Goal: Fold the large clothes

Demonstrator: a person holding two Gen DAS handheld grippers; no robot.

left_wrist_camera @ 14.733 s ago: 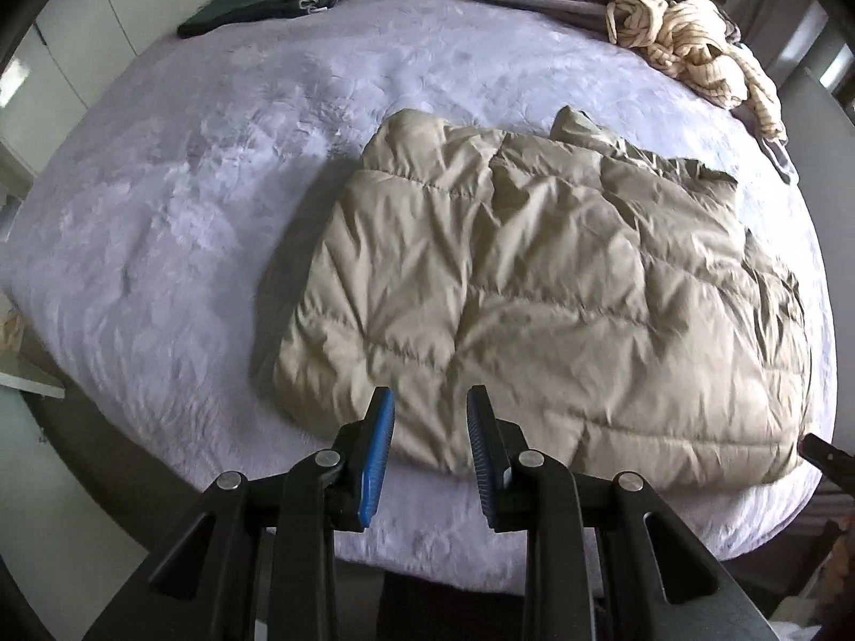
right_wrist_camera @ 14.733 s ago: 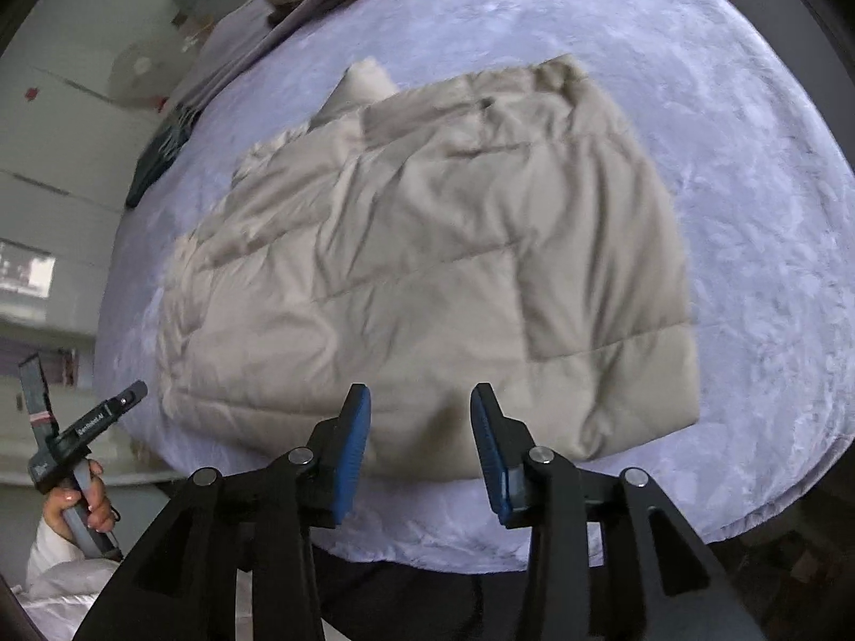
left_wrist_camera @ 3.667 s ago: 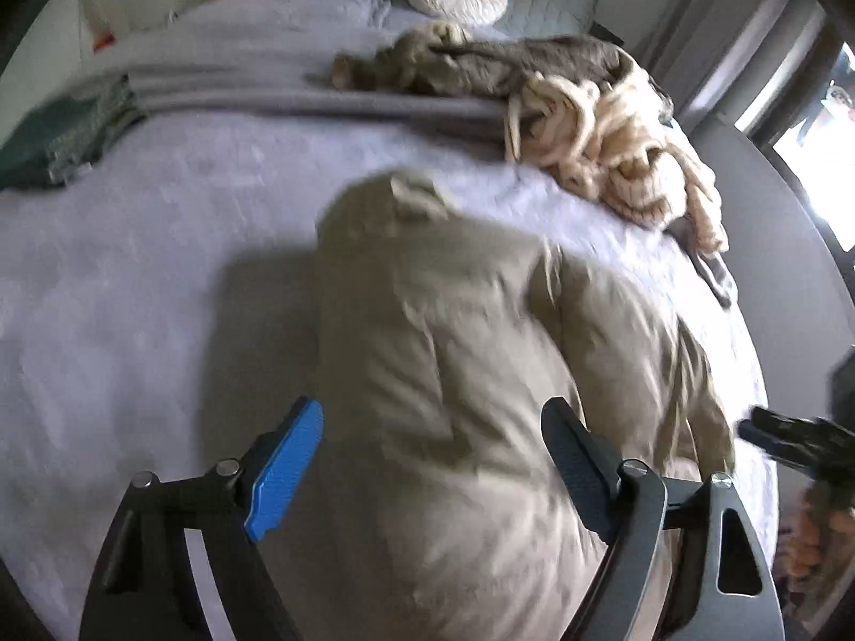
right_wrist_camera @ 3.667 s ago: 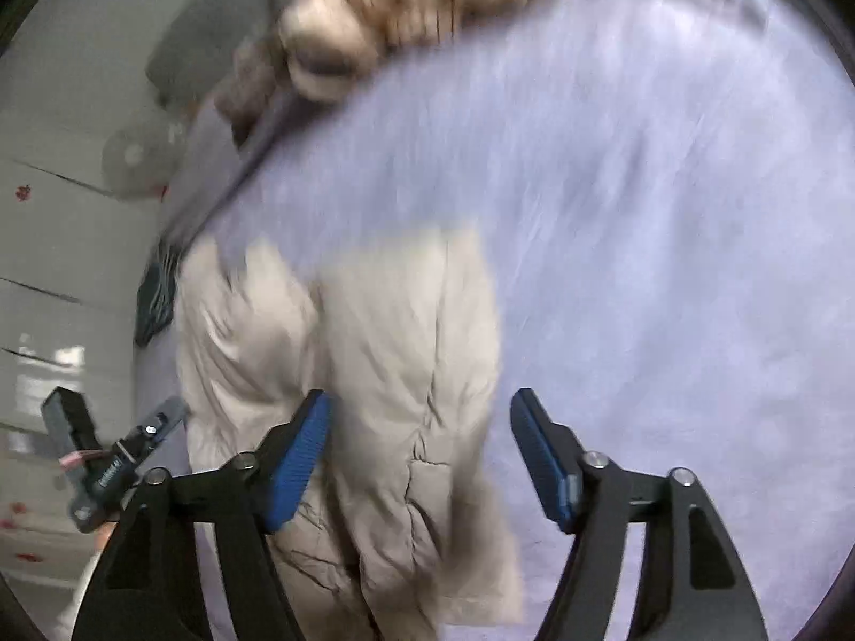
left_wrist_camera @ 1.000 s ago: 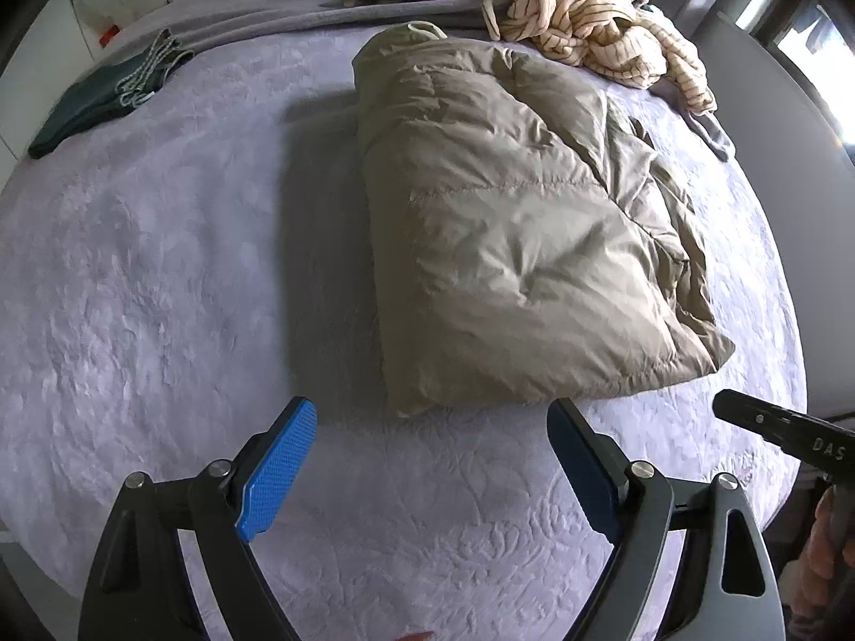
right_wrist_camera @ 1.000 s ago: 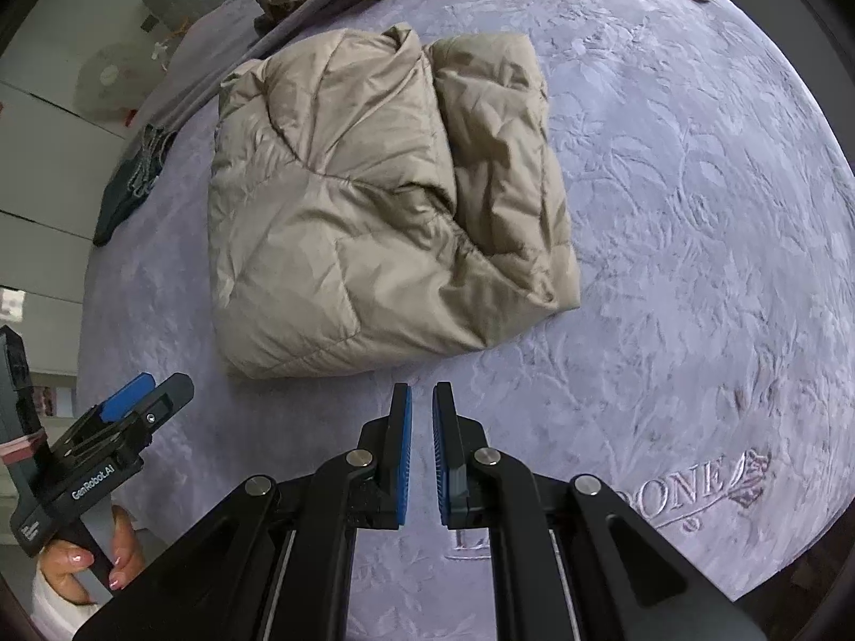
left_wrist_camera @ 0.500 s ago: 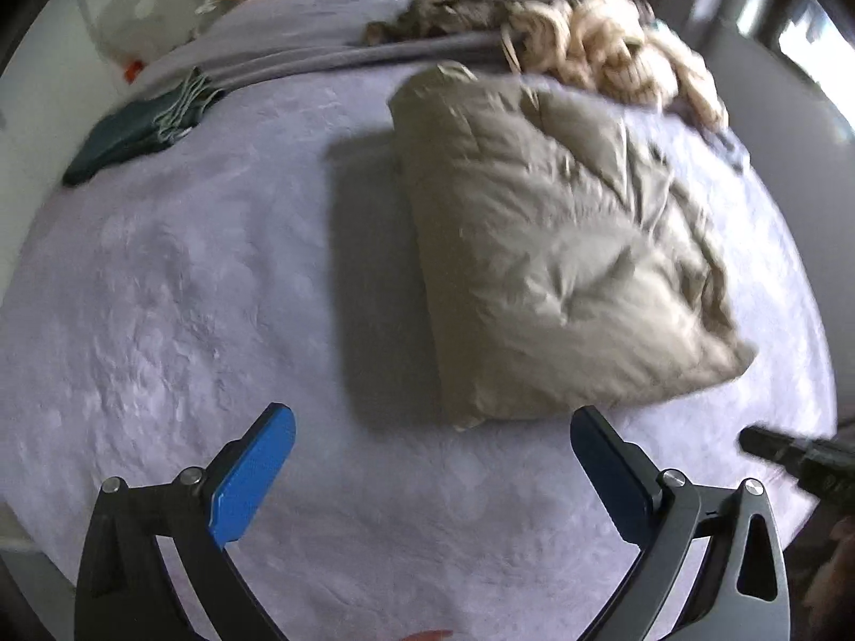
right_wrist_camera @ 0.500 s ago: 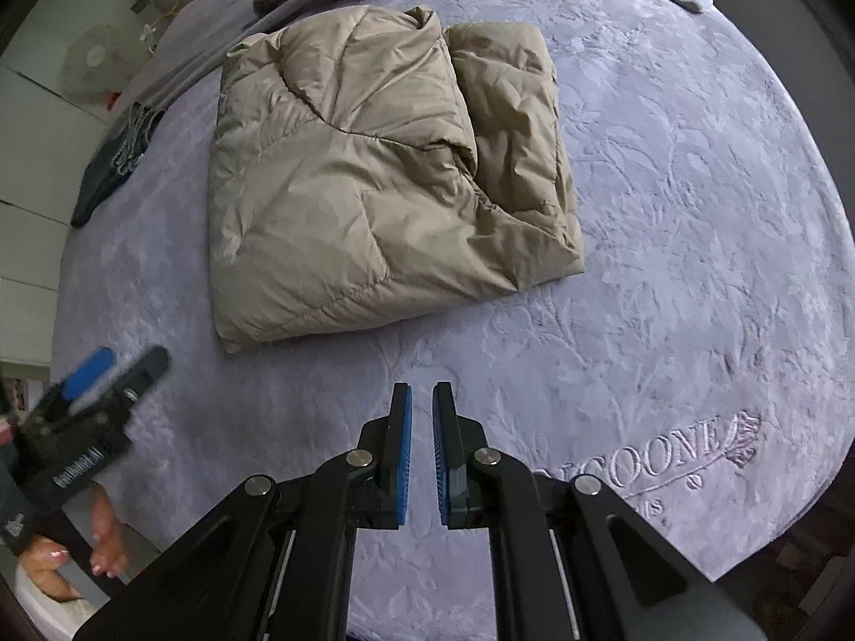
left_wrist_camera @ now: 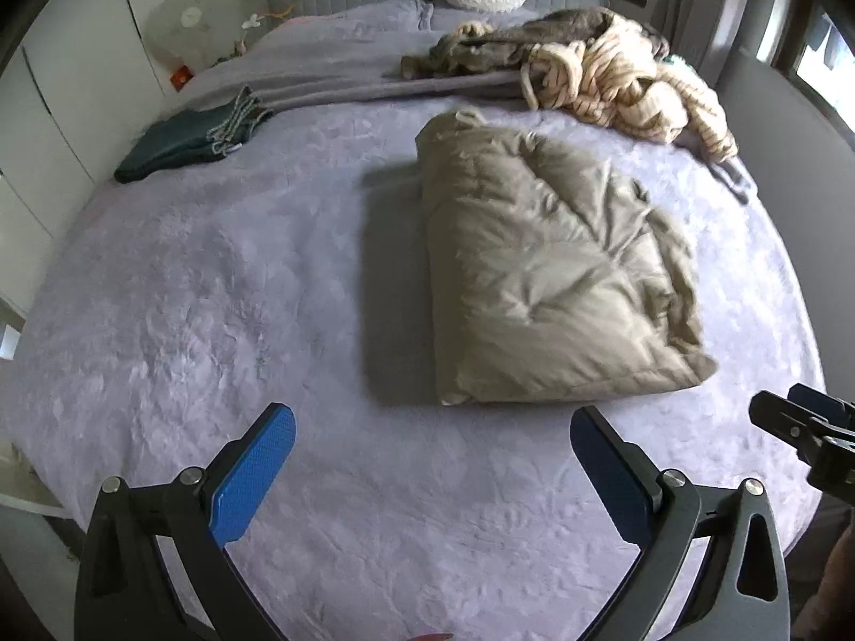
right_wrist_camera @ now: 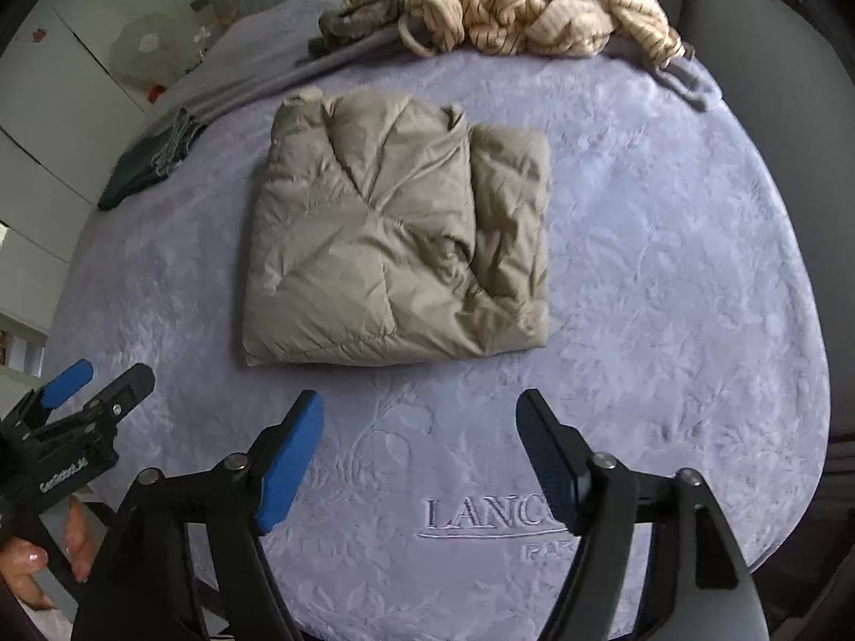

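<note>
left gripper (left_wrist_camera: 433,443) jaws released | right gripper (right_wrist_camera: 419,430) jaws released | jacket (right_wrist_camera: 395,245) sleeves hidden

Both wrist views look down from the foot of the bed (left_wrist_camera: 214,294), sharing the folded jacket (right_wrist_camera: 395,245)

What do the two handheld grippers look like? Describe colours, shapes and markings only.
Both are black, angular frames with triangular cut-outs and silver pivot bolts. The left gripper and right gripper each carry flat, textured blue finger pads. White lettering marks the left gripper's side; no cables show.
</note>
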